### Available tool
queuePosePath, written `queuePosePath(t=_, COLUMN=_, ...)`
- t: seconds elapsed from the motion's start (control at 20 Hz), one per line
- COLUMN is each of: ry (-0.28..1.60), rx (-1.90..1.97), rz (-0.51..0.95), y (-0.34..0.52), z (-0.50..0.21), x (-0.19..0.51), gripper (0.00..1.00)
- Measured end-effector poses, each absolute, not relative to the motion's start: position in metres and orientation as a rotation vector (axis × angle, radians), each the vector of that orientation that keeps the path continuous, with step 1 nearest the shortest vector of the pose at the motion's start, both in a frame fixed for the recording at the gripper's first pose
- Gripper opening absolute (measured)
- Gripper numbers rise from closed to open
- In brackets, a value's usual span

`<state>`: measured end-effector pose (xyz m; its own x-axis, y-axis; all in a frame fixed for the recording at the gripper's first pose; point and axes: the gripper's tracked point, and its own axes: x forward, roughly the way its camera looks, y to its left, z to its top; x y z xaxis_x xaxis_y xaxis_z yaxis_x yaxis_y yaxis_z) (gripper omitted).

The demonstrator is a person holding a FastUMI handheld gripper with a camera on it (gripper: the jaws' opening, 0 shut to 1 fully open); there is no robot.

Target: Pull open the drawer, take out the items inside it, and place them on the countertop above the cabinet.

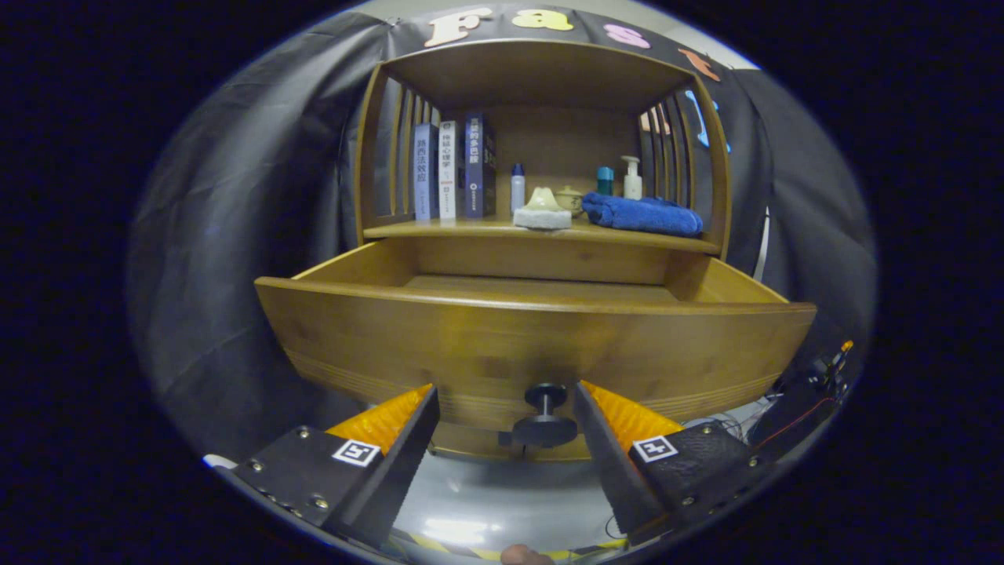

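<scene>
We took the drawer [533,345] as our landmark. It stood pulled well out of the wooden cabinet [541,78], its front panel bowed toward us and its open top facing upward. The dark knob [545,412] sat low on the middle of that front panel.

Our tool [506,420] stood wide, gripping nothing. Its two fingers flanked the knob, one on each side, with a clear gap between each finger and the knob, so neither pressed on it. The fingertips lay just short of the drawer front, below its upper rim.

The relation that mattered was height and depth. Whatever remained in the drawer lay beyond the front panel and above the tool's line, behind the rim. From this low angle we saw only the far inner wall and a strip of bare floor; the near part of the inside was hidden by the front panel, so we could not tell whether any item was left there.

Above the drawer ran the tabletop [439,229] of the cabinet, under the upper shelf. On it stood three books [455,169] to the left, then a small bottle [518,187], a pale object on a white pad [543,210], a little pot [569,199], two more bottles, and a folded blue towel [643,214] to the right.

We judged that the pulling step was done, and that the next move called for lifting the tool up over the rim and looking down inside.
</scene>
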<state>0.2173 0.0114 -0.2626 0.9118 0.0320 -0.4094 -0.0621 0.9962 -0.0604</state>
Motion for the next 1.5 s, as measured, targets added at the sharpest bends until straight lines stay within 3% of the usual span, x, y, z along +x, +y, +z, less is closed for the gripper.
queuePosePath(t=0.35, ry=0.425, rx=0.000, rz=-0.038, y=0.006, z=-0.280, x=0.225, gripper=1.00)
queuePosePath(t=1.5, ry=0.375, rx=-0.035, rz=-0.050, y=0.008, z=-0.281, x=0.332, gripper=0.99)
